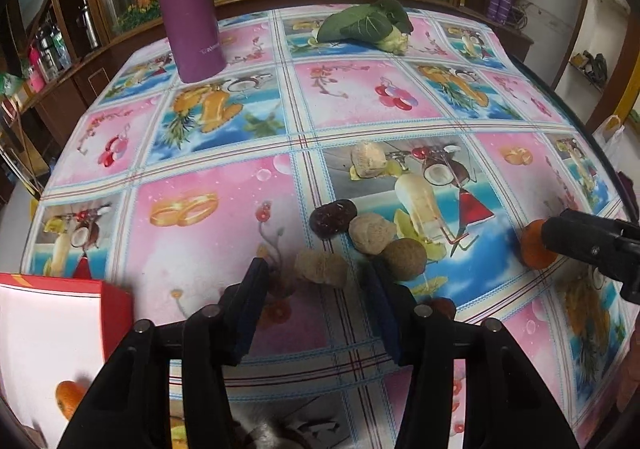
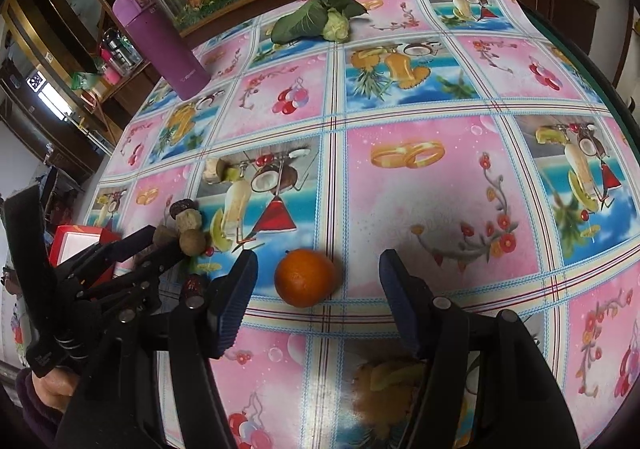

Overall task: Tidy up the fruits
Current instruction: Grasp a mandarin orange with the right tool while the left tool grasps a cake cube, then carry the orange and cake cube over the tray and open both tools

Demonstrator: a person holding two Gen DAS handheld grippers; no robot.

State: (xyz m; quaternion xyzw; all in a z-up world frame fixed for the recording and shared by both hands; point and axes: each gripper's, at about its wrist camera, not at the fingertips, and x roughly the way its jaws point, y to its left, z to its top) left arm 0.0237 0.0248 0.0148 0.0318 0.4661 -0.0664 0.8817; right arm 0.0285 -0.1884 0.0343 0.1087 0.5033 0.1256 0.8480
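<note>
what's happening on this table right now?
A person holds two grippers over a table strewn with small fruits. The right gripper is open, its fingers straddling an orange but not touching it. The left gripper is open too, a pale walnut-like fruit between its fingertips. A red box at the left already holds another orange.

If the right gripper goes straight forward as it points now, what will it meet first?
Most likely the orange, lying on the tablecloth between the open fingers of the right gripper, slightly nearer the left finger.
</note>
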